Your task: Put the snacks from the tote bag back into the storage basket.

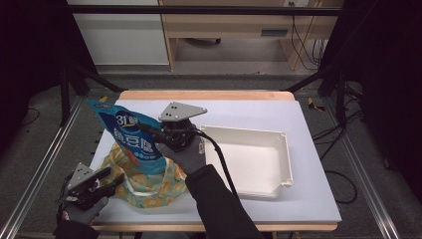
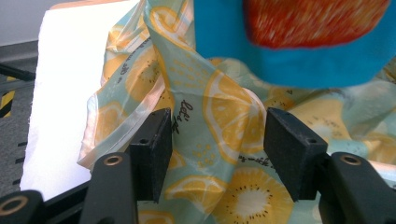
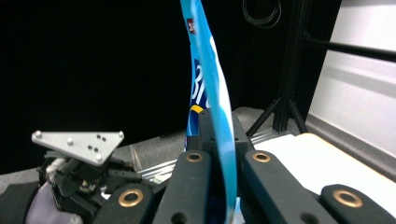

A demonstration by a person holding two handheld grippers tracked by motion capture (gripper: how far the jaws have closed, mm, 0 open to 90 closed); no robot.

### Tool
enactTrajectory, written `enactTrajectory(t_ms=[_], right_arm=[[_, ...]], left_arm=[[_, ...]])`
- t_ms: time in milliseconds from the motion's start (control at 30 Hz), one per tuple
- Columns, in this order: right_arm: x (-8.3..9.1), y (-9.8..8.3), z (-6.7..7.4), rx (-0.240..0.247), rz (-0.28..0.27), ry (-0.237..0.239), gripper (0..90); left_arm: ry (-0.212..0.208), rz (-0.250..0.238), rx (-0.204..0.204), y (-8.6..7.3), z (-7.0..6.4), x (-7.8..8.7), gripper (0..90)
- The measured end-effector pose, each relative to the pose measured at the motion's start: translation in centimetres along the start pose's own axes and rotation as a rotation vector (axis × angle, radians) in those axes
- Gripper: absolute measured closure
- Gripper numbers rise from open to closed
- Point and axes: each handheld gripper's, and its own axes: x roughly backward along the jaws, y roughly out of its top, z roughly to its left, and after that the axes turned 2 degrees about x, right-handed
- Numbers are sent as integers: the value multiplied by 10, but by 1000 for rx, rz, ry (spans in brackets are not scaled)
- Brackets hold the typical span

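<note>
A blue snack pouch (image 1: pixel 130 139) with white lettering stands tilted above a lemon-print fabric bag (image 1: pixel 149 189) at the table's front left. My right gripper (image 1: pixel 160 135) is shut on the pouch's right edge; in the right gripper view the thin blue pouch (image 3: pixel 210 93) rises edge-on from between the closed jaws (image 3: pixel 217 128). My left gripper (image 1: pixel 113 178) lies low at the bag's left side. In the left gripper view the lemon-print fabric (image 2: pixel 215 140) bulges between its two parted black pads (image 2: pixel 152 149) and touches both, with the blue pouch (image 2: pixel 289 51) just above.
A white rectangular tray (image 1: pixel 246 131) sits to the right of the bag on the pale table mat (image 1: pixel 308 124). Metal frame rails run along both sides of the table. The other gripper's grey plate (image 3: pixel 79 140) is at lower left in the right gripper view.
</note>
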Motion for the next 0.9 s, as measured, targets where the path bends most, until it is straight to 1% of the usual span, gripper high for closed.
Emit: enactTrajectory(t_ms=[167, 333, 700, 900], right_arm=[[7, 12, 1, 0, -28, 2, 900], [14, 25, 3, 15, -46, -7, 900], [29, 55, 4, 34, -85, -39, 900], [38, 65, 2, 39, -97, -60, 900]], left_arm=[[0, 2, 0, 0, 0, 0, 420], [0, 7, -3, 0, 0, -1, 420], [2, 10, -4, 0, 0, -1, 420], [1, 7, -1, 0, 0, -1, 420]])
